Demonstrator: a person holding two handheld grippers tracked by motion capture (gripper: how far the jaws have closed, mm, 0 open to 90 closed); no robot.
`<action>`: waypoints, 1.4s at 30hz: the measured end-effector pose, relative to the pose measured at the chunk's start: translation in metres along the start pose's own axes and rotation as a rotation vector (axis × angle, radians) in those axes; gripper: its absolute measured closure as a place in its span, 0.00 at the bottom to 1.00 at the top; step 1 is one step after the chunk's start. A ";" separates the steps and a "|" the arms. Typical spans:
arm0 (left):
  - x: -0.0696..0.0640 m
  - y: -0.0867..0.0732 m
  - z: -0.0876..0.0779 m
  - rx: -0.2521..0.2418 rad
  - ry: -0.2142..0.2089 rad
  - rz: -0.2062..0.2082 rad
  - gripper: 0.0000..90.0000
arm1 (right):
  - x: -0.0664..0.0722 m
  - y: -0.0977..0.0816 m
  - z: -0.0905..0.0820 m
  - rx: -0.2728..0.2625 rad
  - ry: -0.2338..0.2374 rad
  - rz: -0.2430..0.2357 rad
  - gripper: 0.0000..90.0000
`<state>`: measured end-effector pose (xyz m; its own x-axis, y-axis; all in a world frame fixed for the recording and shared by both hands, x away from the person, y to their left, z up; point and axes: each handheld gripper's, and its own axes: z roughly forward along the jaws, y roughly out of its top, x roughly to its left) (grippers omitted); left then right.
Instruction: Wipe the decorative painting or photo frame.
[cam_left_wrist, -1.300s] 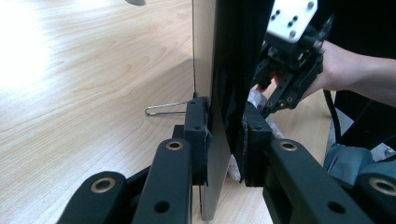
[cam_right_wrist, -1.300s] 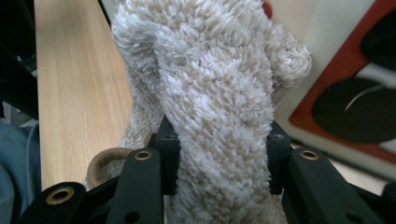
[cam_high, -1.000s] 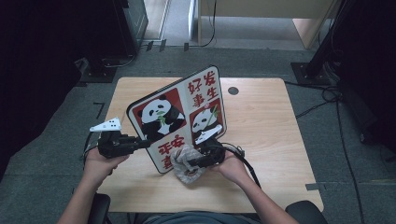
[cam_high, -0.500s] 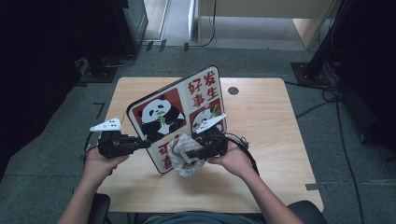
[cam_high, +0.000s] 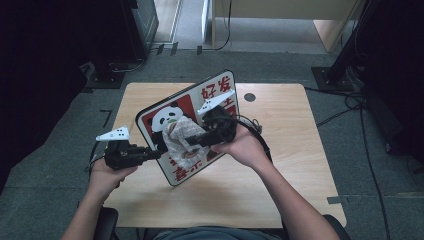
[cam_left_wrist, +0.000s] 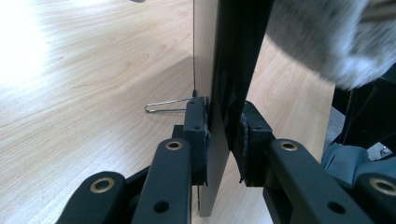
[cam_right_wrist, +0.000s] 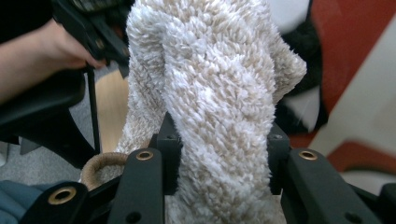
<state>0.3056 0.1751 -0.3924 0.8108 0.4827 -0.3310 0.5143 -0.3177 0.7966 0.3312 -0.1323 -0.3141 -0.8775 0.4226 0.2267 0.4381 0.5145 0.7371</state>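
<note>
Since the earlier frame my right gripper (cam_high: 192, 141) has carried the fluffy cloth (cam_high: 182, 140) from the lower edge of the panda sign board (cam_high: 220, 90) up onto its printed face, now near the centre of the high view; my left gripper (cam_high: 155, 151) has held its place at centre left. My left jaws are clamped on the board's left edge, one pad on each side, the panel standing tilted on the wooden table (cam_high: 300, 150). My right jaws are closed on a thick bunch of the cloth. Assessment: the board is stiff, thin and smooth, likely to slip or pivot if gripped only at the rim, so a firm edge hold is warranted. The cloth is soft and light; a bunched fold serves best.
</note>
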 end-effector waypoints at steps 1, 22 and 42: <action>0.000 0.000 0.000 0.000 0.001 0.002 0.86 | 0.004 0.011 -0.003 -0.006 0.000 -0.014 0.69; 0.002 -0.001 0.000 0.000 -0.010 -0.009 0.86 | 0.023 0.067 -0.003 -0.004 -0.028 -0.081 0.69; 0.001 0.000 -0.001 -0.003 -0.004 -0.002 0.86 | 0.020 0.037 0.020 0.051 0.013 -0.068 0.69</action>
<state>0.3058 0.1768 -0.3924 0.8110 0.4803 -0.3341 0.5149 -0.3148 0.7974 0.3338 -0.0903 -0.2948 -0.9079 0.3757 0.1859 0.3865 0.5788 0.7180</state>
